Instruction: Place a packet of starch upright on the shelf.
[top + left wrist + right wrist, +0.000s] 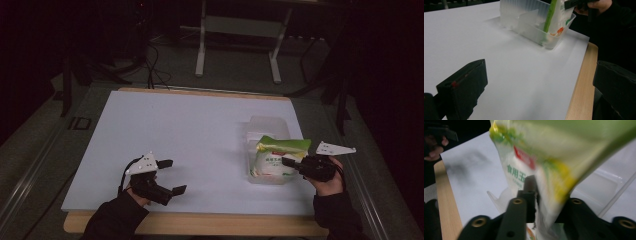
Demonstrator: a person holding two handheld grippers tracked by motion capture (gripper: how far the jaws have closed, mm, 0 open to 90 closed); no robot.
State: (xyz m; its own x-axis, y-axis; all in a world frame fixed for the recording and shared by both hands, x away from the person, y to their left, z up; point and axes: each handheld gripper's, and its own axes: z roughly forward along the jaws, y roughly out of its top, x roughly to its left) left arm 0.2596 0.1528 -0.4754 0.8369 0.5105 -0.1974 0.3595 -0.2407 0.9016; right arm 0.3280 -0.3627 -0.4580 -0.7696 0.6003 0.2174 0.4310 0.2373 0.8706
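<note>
While my left gripper (172, 176) rests open and empty on the white table (175, 130), my right gripper (290, 162) pinches the green-topped bag (277, 155) standing in the clear bin (267, 125).

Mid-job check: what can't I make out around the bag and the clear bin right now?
- Bag print: right gripper view, blurred and cut off at the top edge.
- Right gripper jaws on the bag: high view too small; right gripper view blurred.
- Bin floor under the bag: left gripper view, hidden by frosted wall and divider.
</note>
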